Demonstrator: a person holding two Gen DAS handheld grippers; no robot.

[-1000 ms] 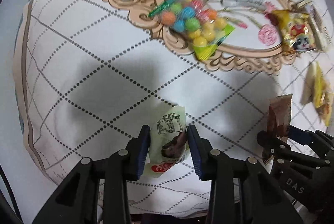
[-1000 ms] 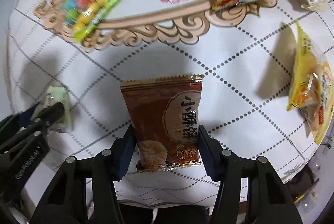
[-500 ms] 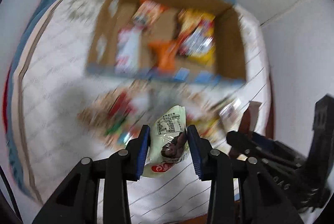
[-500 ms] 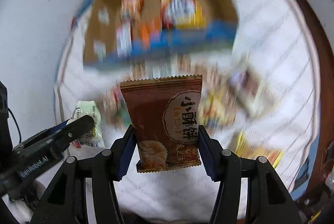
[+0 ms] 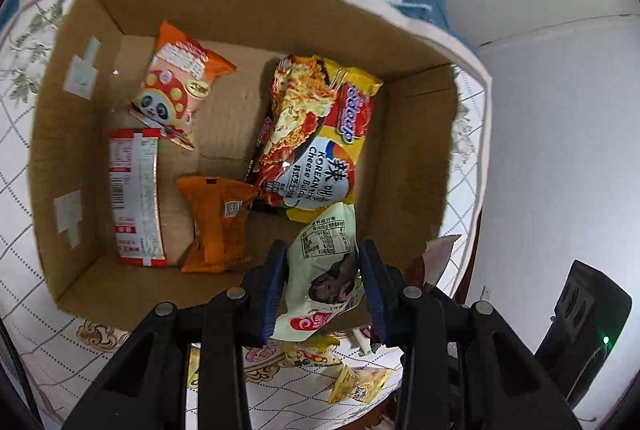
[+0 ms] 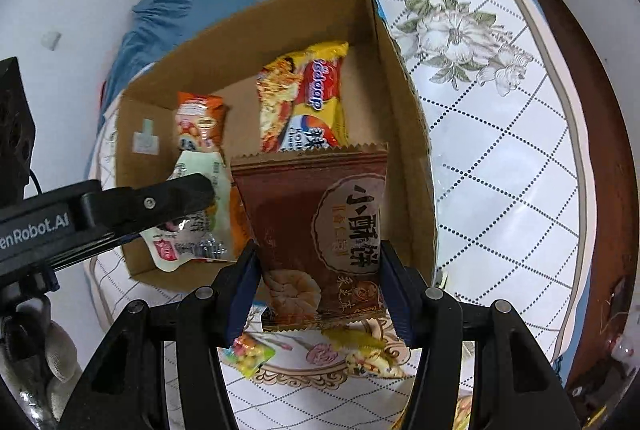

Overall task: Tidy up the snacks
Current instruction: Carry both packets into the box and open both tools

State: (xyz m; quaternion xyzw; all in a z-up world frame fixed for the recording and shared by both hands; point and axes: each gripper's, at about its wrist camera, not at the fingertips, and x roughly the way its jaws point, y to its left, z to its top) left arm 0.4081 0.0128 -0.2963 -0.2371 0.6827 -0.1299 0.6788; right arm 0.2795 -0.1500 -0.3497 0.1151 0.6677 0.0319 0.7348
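**Two more snacks over the box, a few left on the bed**

The cardboard box [image 5: 412, 157] sits on a quilted white bedspread [image 6: 500, 157] and already holds four packets: an orange panda snack bag [image 5: 178, 85], a yellow-and-red Korean cheese noodle packet [image 5: 316, 133], a red-and-white wrapper [image 5: 136, 193] lying along the left wall, and a small orange packet [image 5: 218, 222] in the middle of the floor. That part of the sorting looks done.

Two more items are on the way in. The left gripper [image 5: 322, 286] has its fingers pinched tight on a pale green snack packet [image 5: 326, 270], which hangs above the near right part of the box interior. The right gripper [image 6: 318, 286] has its fingers closed part-way on the sides of a brown pastry packet [image 6: 316, 230], held upright over the box's near edge, just beside the left gripper's load. Both packets are still clamped; neither rests on the box floor yet.

Outside the box, work remains. Near its front wall on the bedspread lie a bag of coloured candy balls [image 6: 248, 350], a yellow wrapped snack [image 6: 372, 358] and small yellow packets [image 5: 360, 386]; how many more lie out of view cannot be told.

As a judgement, the task is past its middle: four in, two about to be released, at least three still to fetch.
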